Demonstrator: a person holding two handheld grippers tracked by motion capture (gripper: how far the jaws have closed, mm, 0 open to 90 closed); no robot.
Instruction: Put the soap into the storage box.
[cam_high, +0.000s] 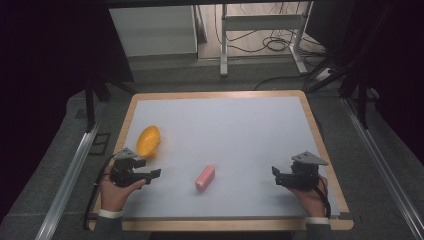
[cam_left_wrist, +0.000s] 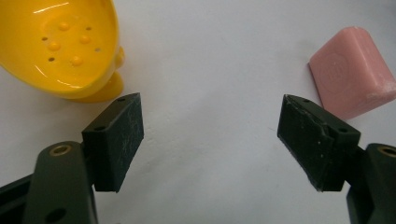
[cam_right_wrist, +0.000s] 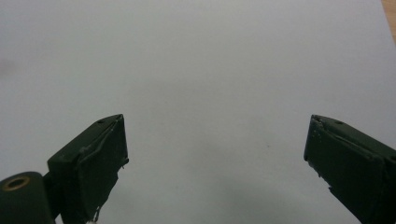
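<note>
free: table centre, right | obstacles: soap, yellow dish left

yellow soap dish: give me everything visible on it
The yellow soap dish is an oval, glossy, plastic-looking bowl with raised bumps and small drain holes in its floor, and stubby feet underneath. It stands empty and upright on the white table at the left, just beyond the left gripper, whose jaws are open and clear of it. Nothing touches it but the table.
</note>
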